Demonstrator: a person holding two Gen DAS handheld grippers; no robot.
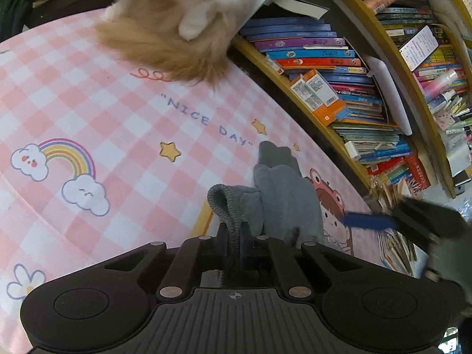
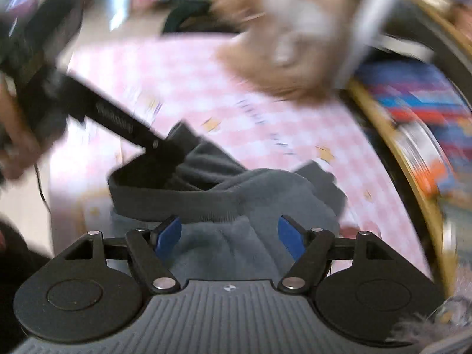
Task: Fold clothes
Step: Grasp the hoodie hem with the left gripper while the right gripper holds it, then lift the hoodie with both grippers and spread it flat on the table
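A grey fleece garment (image 1: 283, 194) with a ribbed dark band lies on a pink checked mat (image 1: 103, 103). My left gripper (image 1: 234, 236) is shut on the ribbed band (image 1: 227, 206) and holds it up. In the right wrist view the same garment (image 2: 250, 206) lies just ahead of my right gripper (image 2: 230, 236), which is open, its blue pads (image 2: 168, 236) either side of the cloth below the band (image 2: 177, 197). The left gripper (image 2: 165, 147) shows there holding the band's far side. The right gripper (image 1: 383, 221) shows blurred at the right of the left wrist view.
A fluffy orange and white cat (image 1: 177, 20) sits on the far part of the mat, also in the right view (image 2: 283, 44). A yellow-framed bookshelf (image 1: 354, 73) full of books runs along the mat's right edge. The right wrist view is motion-blurred.
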